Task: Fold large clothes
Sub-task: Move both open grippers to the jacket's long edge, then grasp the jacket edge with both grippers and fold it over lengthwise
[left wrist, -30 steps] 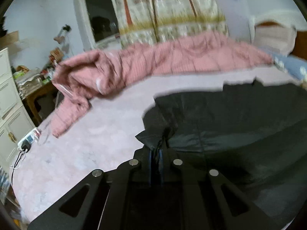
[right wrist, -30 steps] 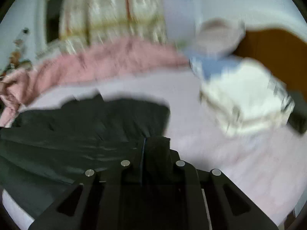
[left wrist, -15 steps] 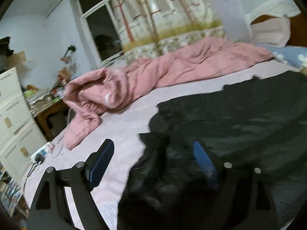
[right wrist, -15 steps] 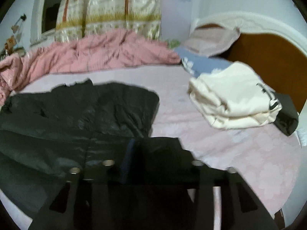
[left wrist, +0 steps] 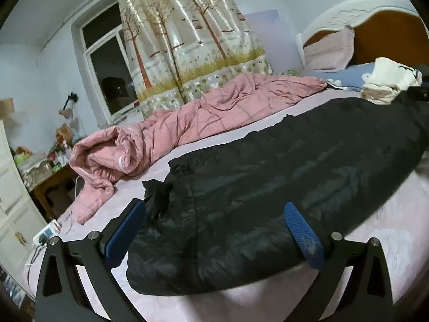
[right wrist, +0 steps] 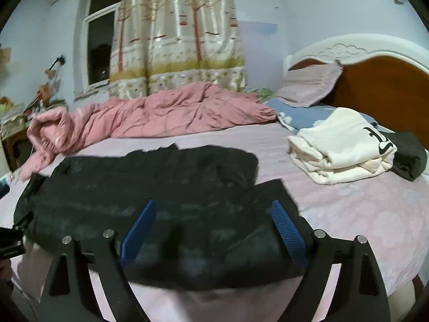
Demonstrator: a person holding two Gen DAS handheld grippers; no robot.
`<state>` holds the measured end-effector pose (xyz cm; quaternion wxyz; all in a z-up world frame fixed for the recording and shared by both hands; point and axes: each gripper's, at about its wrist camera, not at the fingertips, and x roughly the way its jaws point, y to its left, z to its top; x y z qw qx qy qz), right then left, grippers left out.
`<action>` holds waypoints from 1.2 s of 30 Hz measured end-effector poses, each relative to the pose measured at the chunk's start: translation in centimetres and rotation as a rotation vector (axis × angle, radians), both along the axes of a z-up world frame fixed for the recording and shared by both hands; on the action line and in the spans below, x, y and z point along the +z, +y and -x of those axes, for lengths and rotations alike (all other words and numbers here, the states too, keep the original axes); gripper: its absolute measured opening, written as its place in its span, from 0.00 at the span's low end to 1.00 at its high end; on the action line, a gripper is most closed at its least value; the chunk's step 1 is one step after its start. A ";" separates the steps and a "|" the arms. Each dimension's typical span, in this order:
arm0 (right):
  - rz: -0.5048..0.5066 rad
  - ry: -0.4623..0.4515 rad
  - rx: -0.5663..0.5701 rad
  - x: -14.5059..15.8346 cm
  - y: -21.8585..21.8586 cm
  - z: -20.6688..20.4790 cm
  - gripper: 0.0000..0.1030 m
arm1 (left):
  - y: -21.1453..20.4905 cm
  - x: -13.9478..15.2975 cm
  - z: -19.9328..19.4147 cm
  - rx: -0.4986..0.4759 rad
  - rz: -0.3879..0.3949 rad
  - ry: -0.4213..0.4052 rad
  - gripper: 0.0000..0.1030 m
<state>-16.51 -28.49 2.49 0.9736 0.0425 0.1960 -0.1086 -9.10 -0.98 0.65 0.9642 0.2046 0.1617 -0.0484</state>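
Both let go: left gripper (left wrist: 214,230) and right gripper (right wrist: 211,225) jaws opening, no longer pinching the black jacket (left wrist: 281,177). It lies folded on the bed (right wrist: 362,214), under and ahead of the spread fingers. Fold laid; next fold probably due.

Black garment (right wrist: 150,187) blurred near camera in right view, folds unreadable. Its right end (left wrist: 418,118) cut by left view's edge. Desk clutter (left wrist: 56,155) too small to identify. Dresser (left wrist: 10,209) cut off left.

one black garment (left wrist: 268,187), one quilt (left wrist: 214,118), two pillows (right wrist: 308,86)
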 end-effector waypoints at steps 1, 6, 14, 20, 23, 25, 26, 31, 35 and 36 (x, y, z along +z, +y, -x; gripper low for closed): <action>0.009 0.000 0.006 -0.1 0.4 0.1 0.87 | -0.1 0.0 0.2 -0.002 0.004 -0.002 1.00; 0.035 0.019 0.034 -0.4 1.8 0.3 0.87 | 0.7 0.5 1.0 0.018 0.081 -0.009 1.00; 0.034 0.041 0.048 -1.0 2.5 0.5 0.88 | 1.2 0.0 1.0 0.037 0.125 0.037 1.00; 0.182 0.168 0.042 -2.9 4.2 -0.8 1.00 | -0.4 -2.4 -0.3 0.065 -0.030 0.114 1.00; 0.223 0.203 0.050 -3.7 4.5 -1.1 1.00 | -0.7 -3.6 -0.6 0.054 -0.070 0.156 1.00; 0.211 0.206 0.093 -3.8 4.7 -0.9 1.00 | -0.9 -4.0 -0.5 0.046 -0.089 0.163 1.00; 0.214 0.221 0.130 -4.1 5.1 -0.9 1.00 | -0.9 -4.2 -0.5 0.045 -0.096 0.168 1.00; 0.286 0.306 0.191 -5.8 6.9 -1.4 1.00 | -1.2 -4.9 -0.7 0.021 -0.097 0.224 1.00; 0.364 0.333 0.196 -6.5 7.7 -1.3 1.00 | -1.9 -5.3 0.0 -0.016 -0.163 0.249 1.00; 0.394 0.344 0.187 -6.9 8.0 -1.4 1.00 | -1.9 -5.3 0.1 -0.007 -0.179 0.246 1.00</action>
